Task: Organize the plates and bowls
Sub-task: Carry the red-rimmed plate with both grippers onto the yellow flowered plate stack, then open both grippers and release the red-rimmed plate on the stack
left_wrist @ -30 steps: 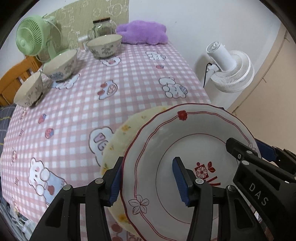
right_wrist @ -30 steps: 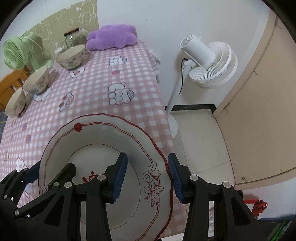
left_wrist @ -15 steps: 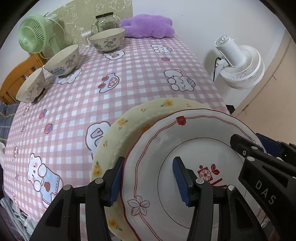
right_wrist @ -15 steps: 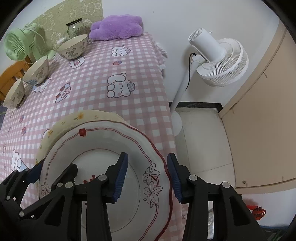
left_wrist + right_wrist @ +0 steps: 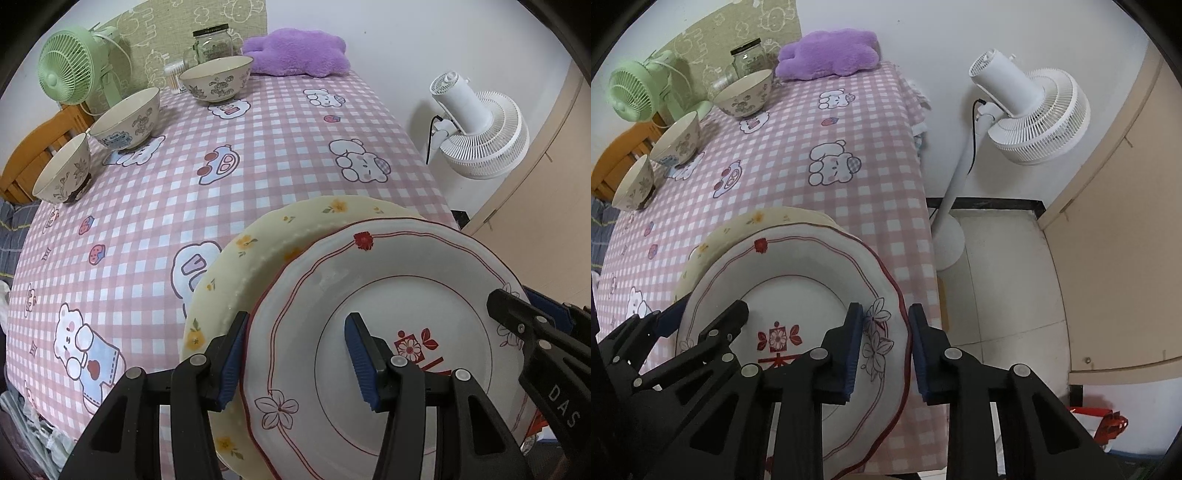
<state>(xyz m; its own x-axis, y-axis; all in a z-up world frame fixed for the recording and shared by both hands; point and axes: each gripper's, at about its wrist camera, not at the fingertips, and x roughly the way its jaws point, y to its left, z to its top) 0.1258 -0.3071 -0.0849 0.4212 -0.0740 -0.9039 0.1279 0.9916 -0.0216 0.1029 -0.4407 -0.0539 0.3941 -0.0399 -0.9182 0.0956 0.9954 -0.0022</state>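
Pink checked tablecloth (image 5: pixel 280 155) carried a yellow plate (image 5: pixel 258 251) under the white plate (image 5: pixel 402 295). Left gripper (image 5: pixel 295 354) straddled its rim half-open; right gripper (image 5: pixel 884 347), just narrowing, bracketed the opposite rim.

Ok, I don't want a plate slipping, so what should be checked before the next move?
1. White plate centred on yellow plate: not ok, offset.
2. Left tongs straddle the white plate's rim: ok.
3. Right tongs straddle the opposite rim, their jaws having just been closing: ok.
4. Pads pressing firmly on the rim, either side: cannot tell.
5. Three bowls stand apart from the plates: ok.
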